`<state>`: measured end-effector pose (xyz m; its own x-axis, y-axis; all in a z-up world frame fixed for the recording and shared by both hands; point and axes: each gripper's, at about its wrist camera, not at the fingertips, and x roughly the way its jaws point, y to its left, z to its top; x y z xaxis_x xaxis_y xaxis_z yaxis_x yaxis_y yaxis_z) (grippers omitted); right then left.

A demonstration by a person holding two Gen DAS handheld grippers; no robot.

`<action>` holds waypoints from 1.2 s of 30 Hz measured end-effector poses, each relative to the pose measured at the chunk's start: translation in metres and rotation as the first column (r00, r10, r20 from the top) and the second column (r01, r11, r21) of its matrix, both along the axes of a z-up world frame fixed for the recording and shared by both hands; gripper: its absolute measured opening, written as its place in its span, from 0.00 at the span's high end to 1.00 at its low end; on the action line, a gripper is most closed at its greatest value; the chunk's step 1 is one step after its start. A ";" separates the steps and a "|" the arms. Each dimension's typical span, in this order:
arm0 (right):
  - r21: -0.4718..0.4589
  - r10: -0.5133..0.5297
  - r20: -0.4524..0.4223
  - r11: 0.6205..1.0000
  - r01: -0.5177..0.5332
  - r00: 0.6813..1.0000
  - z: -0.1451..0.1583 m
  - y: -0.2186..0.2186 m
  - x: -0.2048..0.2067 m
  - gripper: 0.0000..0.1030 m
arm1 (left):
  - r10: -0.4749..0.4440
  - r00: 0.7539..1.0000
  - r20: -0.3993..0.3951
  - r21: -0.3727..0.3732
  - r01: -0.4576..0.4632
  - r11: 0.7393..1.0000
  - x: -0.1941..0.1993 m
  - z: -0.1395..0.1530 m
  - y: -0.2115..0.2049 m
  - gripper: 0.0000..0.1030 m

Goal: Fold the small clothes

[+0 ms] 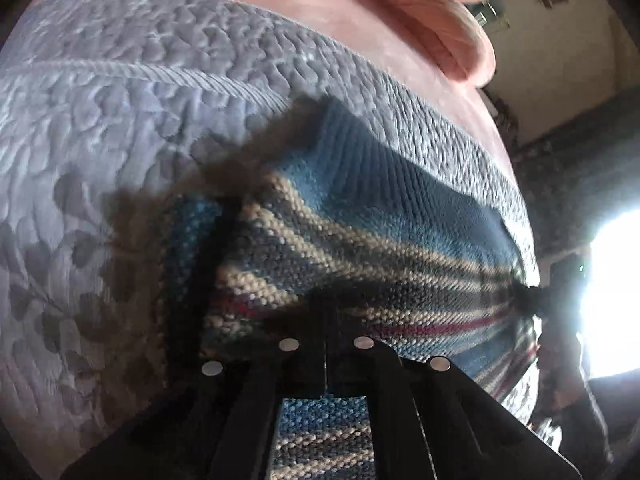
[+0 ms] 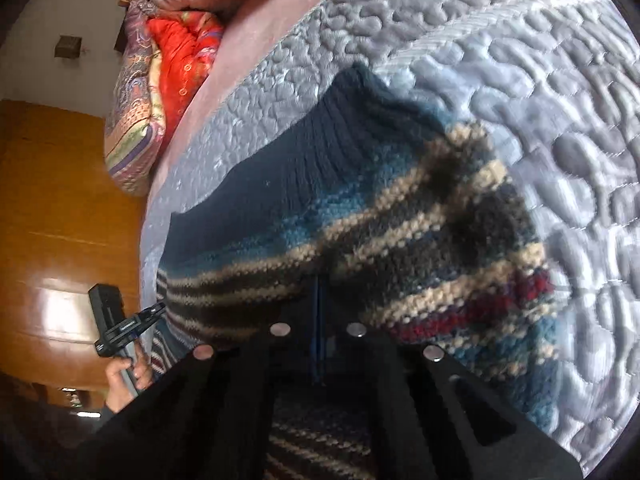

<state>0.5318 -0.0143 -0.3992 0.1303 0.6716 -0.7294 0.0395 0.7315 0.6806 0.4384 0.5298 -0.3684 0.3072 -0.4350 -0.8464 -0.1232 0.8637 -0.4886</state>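
- We see a small knitted sweater (image 1: 360,240) (image 2: 360,216) lying on a bed, its stitches coarse and chunky.
- Its body carries horizontal stripes of cream, charcoal grey and teal blue, with thin dark red lines lower down; a wide ribbed band (image 2: 320,152) of dark navy blue finishes one edge.
- In the right wrist view one striped part is doubled over the rest of the garment, so the fabric lies in more than one layer there.
- Our left tool (image 1: 326,320) has its two black fingers pressed together on the striped knit, with cloth showing both ahead of the tips and beneath the frame.
- Our right tool (image 2: 318,304) likewise has its fingers drawn tight, only a thin slit between them, pinching a fold of the striped cloth.
- In the right wrist view the left tool (image 2: 154,312) also appears at the sweater's far corner, gripped by a hand (image 2: 126,376) in a dark sleeve.
- The sweater rests on a lilac-grey quilted bedspread (image 1: 120,120) (image 2: 540,80) stitched in pebble and leaf patterns, over a pink sheet (image 1: 360,12).
- Beyond lie a pink pillow (image 1: 436,28), a red satin cushion (image 2: 180,60) and a patterned cushion (image 2: 132,120).
- An orange-brown wooden wall panel (image 2: 60,200) stands beside the bed.
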 end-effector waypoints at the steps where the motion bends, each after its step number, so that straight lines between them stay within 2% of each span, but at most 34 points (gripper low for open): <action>1: -0.007 0.013 0.020 1.000 -0.012 1.000 0.012 0.003 -0.002 0.94 | 0.004 1.000 0.019 -0.009 -0.004 1.000 -0.004 0.007 0.000 0.98; 4: 0.065 0.060 0.062 0.996 -0.065 0.996 0.045 0.011 -0.021 0.93 | -0.041 0.993 0.109 -0.105 0.052 0.993 -0.032 0.034 -0.009 0.96; 6: 0.113 0.094 0.061 0.988 -0.100 0.994 0.051 0.023 -0.042 0.93 | -0.071 0.988 0.140 -0.147 0.091 0.985 -0.055 0.039 -0.018 0.96; 7: 0.120 0.111 0.052 0.986 -0.116 0.992 0.047 0.030 -0.053 0.93 | -0.079 0.988 0.135 -0.155 0.100 0.983 -0.066 0.035 -0.024 0.96; 9: 0.112 0.141 0.028 0.983 -0.144 0.990 0.032 0.043 -0.072 0.94 | -0.088 0.992 0.089 -0.099 0.097 0.990 -0.080 0.014 -0.033 0.96; 10: 0.079 0.140 0.019 0.987 -0.141 0.990 0.021 0.048 -0.077 1.00 | -0.066 0.996 0.066 -0.085 0.072 0.994 -0.083 0.003 -0.029 0.98; 12: 0.074 0.112 0.019 0.991 -0.113 0.994 0.006 0.049 -0.081 1.00 | -0.032 0.998 0.054 -0.111 0.038 0.993 -0.086 -0.010 -0.023 0.98; 14: 0.093 0.081 -0.006 0.992 -0.081 0.997 0.011 0.047 -0.082 1.00 | -0.014 0.998 0.061 -0.114 0.021 0.993 -0.087 -0.001 -0.027 0.98; 15: 0.089 0.088 0.016 0.992 -0.089 0.996 0.022 0.047 -0.086 0.95 | -0.032 0.996 0.087 -0.134 0.044 0.990 -0.089 0.009 -0.033 0.96; 17: 0.090 0.098 0.054 0.991 -0.102 0.994 0.040 0.037 -0.096 0.93 | -0.077 0.988 0.136 -0.163 0.099 0.982 -0.100 0.029 -0.045 0.93; 19: 0.048 0.086 0.093 0.995 -0.090 0.992 0.053 0.020 -0.107 0.93 | -0.105 0.982 0.155 -0.142 0.127 0.982 -0.109 0.036 -0.053 0.88; 21: 0.018 0.040 0.089 0.999 -0.042 0.995 0.051 -0.008 -0.116 0.93 | -0.094 0.990 0.106 -0.092 0.104 0.990 -0.114 0.021 -0.049 0.86; 22: 0.002 -0.005 0.074 1.000 0.004 0.997 0.047 -0.028 -0.121 0.94 | -0.084 0.993 0.084 -0.077 0.090 0.993 -0.115 0.016 -0.044 0.87; 23: -0.035 -0.036 0.063 0.999 0.038 0.997 0.041 -0.044 -0.126 1.00 | -0.071 0.995 0.063 -0.074 0.076 0.994 -0.117 0.007 -0.039 0.97; 25: -0.089 -0.043 0.044 0.995 0.047 0.998 0.024 -0.060 -0.129 1.00 | -0.039 0.998 0.052 -0.103 0.044 0.994 -0.121 -0.006 -0.029 0.98; 27: -0.063 -0.039 0.042 0.997 0.041 0.998 0.015 -0.069 -0.131 1.00 | -0.025 0.999 0.043 -0.112 0.030 0.993 -0.124 -0.004 -0.027 0.98; 28: -0.062 -0.057 0.034 0.996 0.059 0.998 0.021 -0.073 -0.132 1.00 | -0.018 0.999 0.033 -0.121 0.022 0.992 -0.126 -0.001 -0.020 0.98; 30: -0.083 -0.074 0.072 0.993 0.080 0.995 0.041 -0.075 -0.135 0.96 | -0.019 0.999 0.033 -0.138 0.024 0.990 -0.131 0.015 -0.014 0.88; 32: -0.076 -0.087 0.089 0.993 0.094 0.992 0.054 -0.080 -0.139 0.94 | -0.004 0.999 0.042 -0.142 0.010 0.990 -0.139 0.034 -0.001 0.62; 34: -0.140 -0.026 0.134 0.989 0.045 0.991 0.071 -0.069 -0.149 0.92 | 0.032 0.998 0.052 -0.131 -0.025 0.991 -0.139 0.053 0.020 0.45; 35: -0.169 0.019 0.159 0.986 0.008 0.987 0.080 -0.060 -0.156 0.88 | 0.058 0.997 0.058 -0.126 -0.050 0.991 -0.142 0.064 0.034 0.41; 36: -0.204 0.067 0.182 0.979 -0.029 0.981 0.087 -0.048 -0.165 0.78 | 0.071 0.996 0.059 -0.125 -0.063 0.990 -0.145 0.073 0.046 0.41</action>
<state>0.3673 -0.0620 -0.3119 0.2481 0.5239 -0.8148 -0.1125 0.8510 0.5129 0.2935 0.5758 -0.2952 0.3904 -0.5115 -0.7654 -0.1441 0.7872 -0.5996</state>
